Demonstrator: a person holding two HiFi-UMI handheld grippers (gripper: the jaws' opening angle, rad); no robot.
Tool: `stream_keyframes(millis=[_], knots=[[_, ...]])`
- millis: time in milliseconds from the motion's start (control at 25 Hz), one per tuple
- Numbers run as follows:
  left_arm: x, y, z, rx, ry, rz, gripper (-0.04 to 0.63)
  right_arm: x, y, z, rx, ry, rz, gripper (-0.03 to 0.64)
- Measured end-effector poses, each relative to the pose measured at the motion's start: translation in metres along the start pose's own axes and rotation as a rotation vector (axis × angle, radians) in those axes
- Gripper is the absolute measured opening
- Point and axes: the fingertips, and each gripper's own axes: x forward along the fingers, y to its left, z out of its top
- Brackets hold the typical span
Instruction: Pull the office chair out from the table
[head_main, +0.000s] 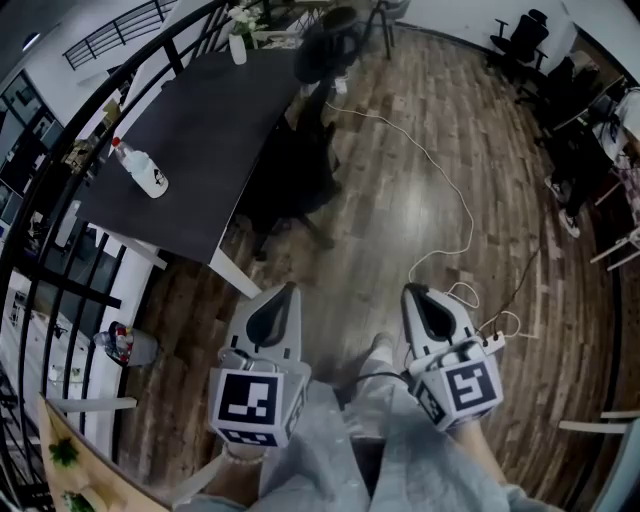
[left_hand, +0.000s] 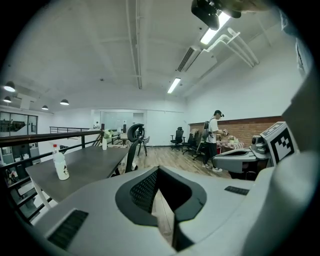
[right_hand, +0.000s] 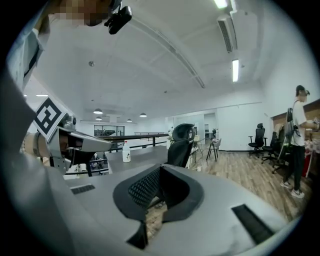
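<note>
Both grippers are shut and hold nothing – left gripper, right gripper – the black office chair is well ahead, tucked at the dark table

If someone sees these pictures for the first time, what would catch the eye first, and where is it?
First come the two grey grippers low in the head view: the left gripper and the right gripper, both with fingers shut and empty. Beyond them, the black office chair stands pushed in at the right edge of the long dark table. A white bottle stands upright on the table, near its left edge.
</note>
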Motion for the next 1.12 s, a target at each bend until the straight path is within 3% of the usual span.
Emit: stream_keyframes(millis=[240,520,1120], knots=[[0.053,-0.031,0.018,0.011,0.006,-0.036,0.0,0.007,-0.066,0.003,0.017,0.01,-0.046,0.003],[0.119,-0.062,0.039,0.0,0.013,-0.033,0.0,0.027,-0.142,0.01,0.014,0.019,-0.034,0.003],[0.23,-0.119,0.09,0.042,-0.064,0.001,0.0,0.052,-0.28,0.034,-0.026,-0.038,-0.041,0.003]])
